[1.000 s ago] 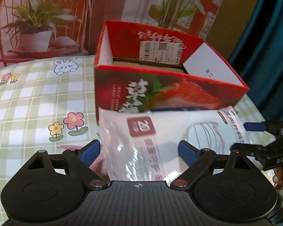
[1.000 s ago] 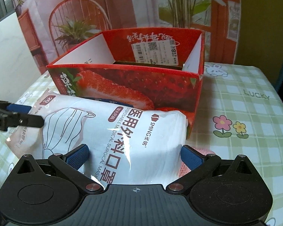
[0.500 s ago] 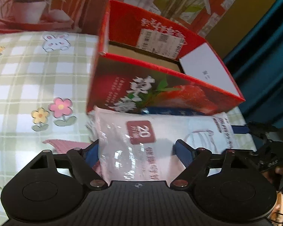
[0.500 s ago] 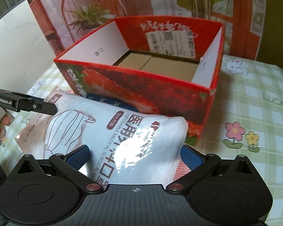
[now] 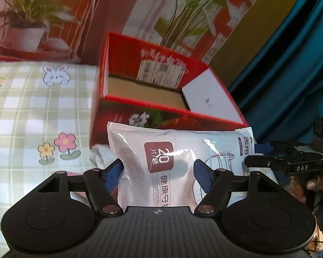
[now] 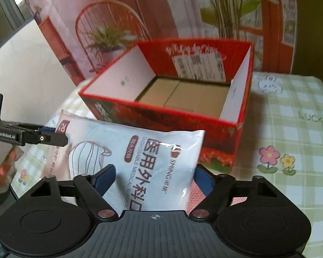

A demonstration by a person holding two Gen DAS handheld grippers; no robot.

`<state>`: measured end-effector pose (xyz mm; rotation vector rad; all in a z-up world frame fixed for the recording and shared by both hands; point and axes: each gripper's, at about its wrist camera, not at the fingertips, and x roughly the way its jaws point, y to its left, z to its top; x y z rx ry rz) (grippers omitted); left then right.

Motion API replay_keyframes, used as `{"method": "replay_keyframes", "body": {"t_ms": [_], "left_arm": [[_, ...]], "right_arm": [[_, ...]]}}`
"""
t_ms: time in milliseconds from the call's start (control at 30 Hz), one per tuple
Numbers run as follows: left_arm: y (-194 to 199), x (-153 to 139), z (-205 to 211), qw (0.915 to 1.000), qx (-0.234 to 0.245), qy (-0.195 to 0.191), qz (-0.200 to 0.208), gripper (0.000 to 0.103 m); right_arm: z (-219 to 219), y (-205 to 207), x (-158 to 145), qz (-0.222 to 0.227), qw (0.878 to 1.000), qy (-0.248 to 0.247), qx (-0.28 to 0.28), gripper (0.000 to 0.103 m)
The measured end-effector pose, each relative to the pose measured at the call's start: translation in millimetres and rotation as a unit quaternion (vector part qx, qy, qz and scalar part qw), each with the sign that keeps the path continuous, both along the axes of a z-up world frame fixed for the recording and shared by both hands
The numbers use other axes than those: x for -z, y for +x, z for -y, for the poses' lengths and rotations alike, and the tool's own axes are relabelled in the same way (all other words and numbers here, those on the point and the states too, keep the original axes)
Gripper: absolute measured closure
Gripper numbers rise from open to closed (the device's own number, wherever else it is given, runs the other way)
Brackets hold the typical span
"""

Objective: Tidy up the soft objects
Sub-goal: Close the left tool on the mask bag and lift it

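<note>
Your left tongs have just been closing and now clamp one end of the mask pack, the blue pads pressing in the plastic on both sides near the dark red "20" patch. Your right tongs have likewise just been closing and grip the other end of the same pack, where the large printed characters run; the left blue pad there sits against the film, while the right one is partly hidden behind the pack's edge, so that contact seems firm but I cannot be fully sure. The pack hangs stretched between the two tongs, just in front of the red box, its top edge about level with the box's near wall. The box stands open on the table with its checked cloth of flowers and a rabbit, bare brown cardboard showing on its floor and a shipping label on the far inner wall. Beneath the pack, something pink lies on the cloth, close to the box's front. In each view the other tongs reach in from the side, with fingers on the handle.
</note>
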<state>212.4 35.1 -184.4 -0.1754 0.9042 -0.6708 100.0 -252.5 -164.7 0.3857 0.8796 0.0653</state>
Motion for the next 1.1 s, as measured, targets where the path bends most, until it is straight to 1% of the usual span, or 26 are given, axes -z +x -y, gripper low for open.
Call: {"method": "replay_keyframes", "body": {"t_ms": [33,67,133,233,300,367,433,567,667,767,867,1000,1100], "left_arm": [[-1.1,-2.6,0.3,1.0000,-0.003,-0.003,0.004,0.030],[-2.3,-6.1,1.0,0.9999,-0.007,-0.006,0.009,0.031],[-5.2,-15.3,2.5,0.9996,-0.012,-0.012,0.025,0.032],[-8.8,-33.5,5.9,0.9980,-0.020,-0.018,0.058,0.032],[-9.7,-46.6,7.9,0.9966,-0.025,-0.025,0.074,0.032],[-8.1,-60.3,13.3,0.9948,-0.027,-0.021,0.096,0.032],[-5.5,-74.4,19.6,0.9917,-0.032,-0.016,0.123,0.032],[5.1,-103.2,30.9,0.9853,-0.048,-0.024,0.162,0.032],[11.6,-119.8,42.4,0.9794,-0.054,-0.021,0.193,0.033],[20.1,-128.0,53.5,0.9749,-0.052,-0.020,0.215,0.034],[33.8,-123.1,63.3,0.9751,-0.058,-0.015,0.214,0.034],[54.1,-105.4,70.5,0.9803,-0.059,-0.001,0.188,0.035],[63.9,-94.2,70.3,0.9828,-0.057,0.003,0.175,0.035]], "right_arm": [[2.1,-1.6,-5.3,0.006,1.000,-0.001,0.004,0.041],[4.5,-3.0,-10.7,0.013,1.000,-0.003,0.008,0.044],[7.2,-4.7,-21.9,0.027,1.000,-0.010,0.012,0.055],[12.0,-7.1,-42.0,0.058,0.998,-0.024,0.008,0.062],[15.2,-8.2,-54.6,0.078,0.996,-0.030,0.006,0.063],[19.6,-7.9,-67.9,0.101,0.994,-0.039,0.005,0.064],[23.9,-5.2,-79.7,0.123,0.991,-0.047,0.007,0.066],[34.3,5.3,-98.7,0.155,0.986,-0.059,0.022,0.068],[39.3,13.0,-108.1,0.174,0.982,-0.070,0.031,0.070],[43.7,22.5,-113.3,0.190,0.976,-0.093,0.045,0.071],[47.6,33.5,-108.2,0.194,0.973,-0.111,0.059,0.071],[53.0,47.5,-88.5,0.172,0.977,-0.102,0.070,0.072],[55.4,53.2,-72.0,0.153,0.981,-0.097,0.072,0.074]]}}
